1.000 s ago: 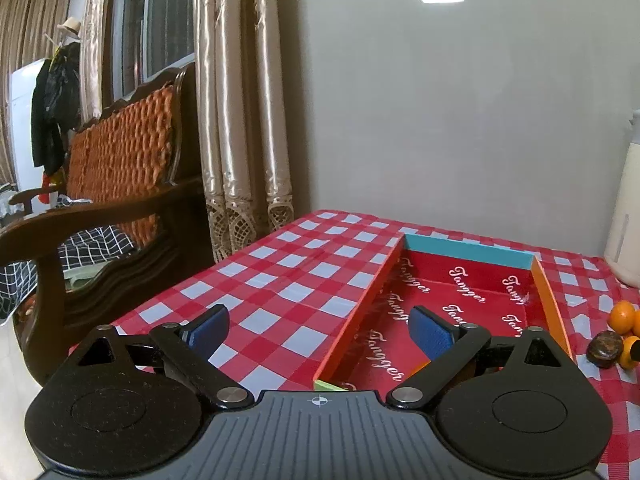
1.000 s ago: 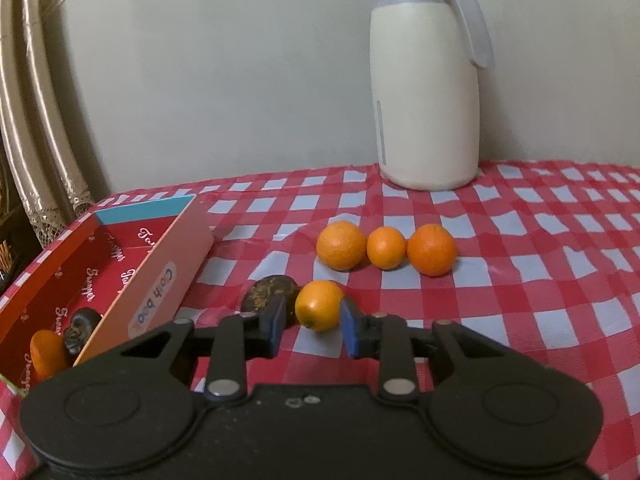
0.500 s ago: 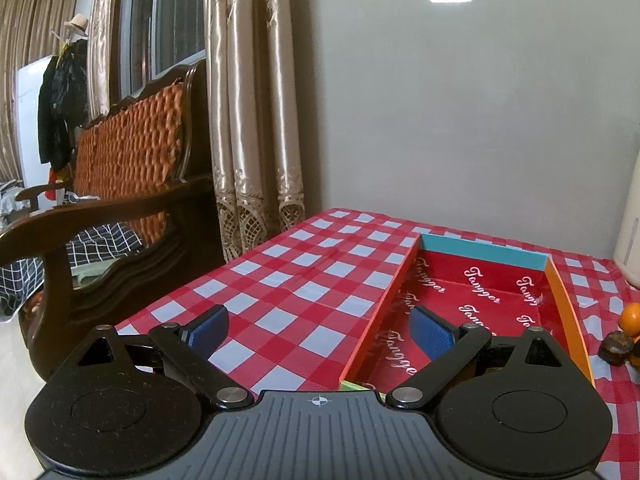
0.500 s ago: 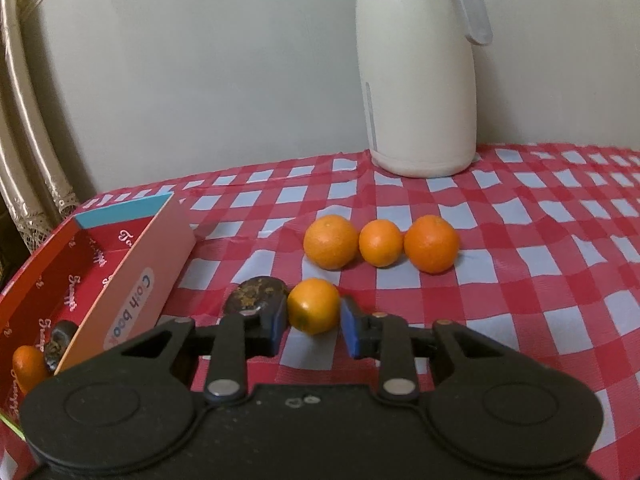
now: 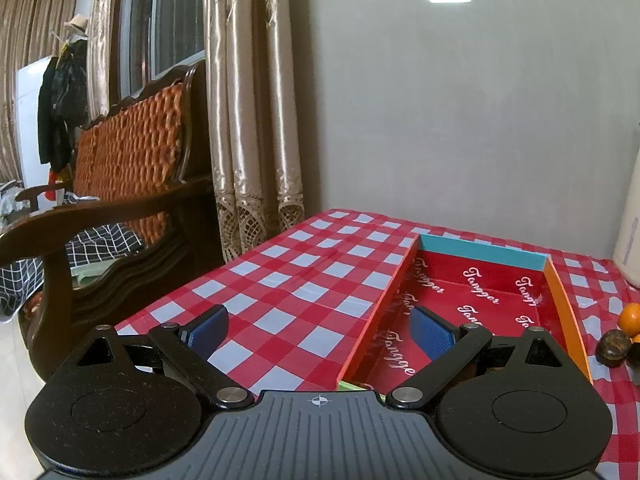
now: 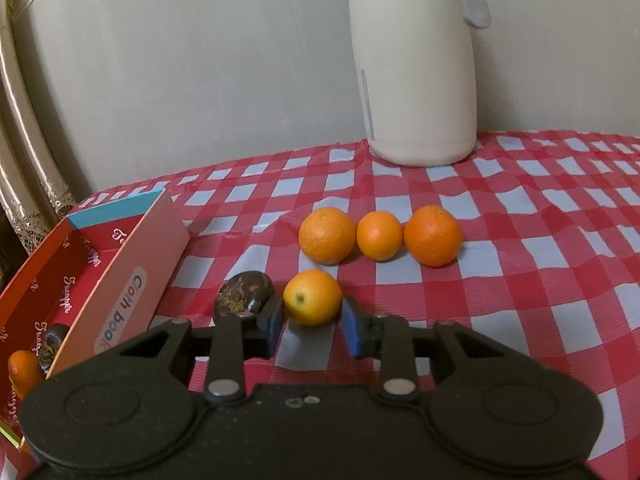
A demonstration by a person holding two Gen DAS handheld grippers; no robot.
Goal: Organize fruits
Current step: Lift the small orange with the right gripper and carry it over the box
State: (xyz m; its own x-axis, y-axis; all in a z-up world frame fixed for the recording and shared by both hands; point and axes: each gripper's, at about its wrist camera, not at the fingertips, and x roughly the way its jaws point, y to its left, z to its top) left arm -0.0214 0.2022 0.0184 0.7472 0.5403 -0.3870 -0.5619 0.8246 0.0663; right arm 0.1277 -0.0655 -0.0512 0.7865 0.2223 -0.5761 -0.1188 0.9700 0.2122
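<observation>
My right gripper (image 6: 312, 320) is shut on a small orange (image 6: 312, 298), its blue pads pressing both sides just above the checked cloth. A dark brown fruit (image 6: 243, 300) lies against its left finger. Three more oranges (image 6: 379, 235) sit in a row behind. To the left stands the open red box (image 6: 132, 264), holding an orange (image 6: 22, 370) and a dark fruit (image 6: 52, 340) at its near end. My left gripper (image 5: 320, 330) is open and holds nothing, hovering over the left wall of the box (image 5: 484, 254). The dark fruit (image 5: 612, 347) shows at that view's right edge.
A cream thermos jug (image 6: 416, 72) stands at the back of the table against the wall. Off the table's left side are a wooden chair with an orange cushion (image 5: 120, 168) and curtains (image 5: 248, 120). The red checked tablecloth (image 6: 540, 280) stretches away to the right.
The right gripper's view has shifted slightly, so the jug and oranges sit a little differently in frame; the small orange stays gripped. The left gripper's view swung slightly, then held.
</observation>
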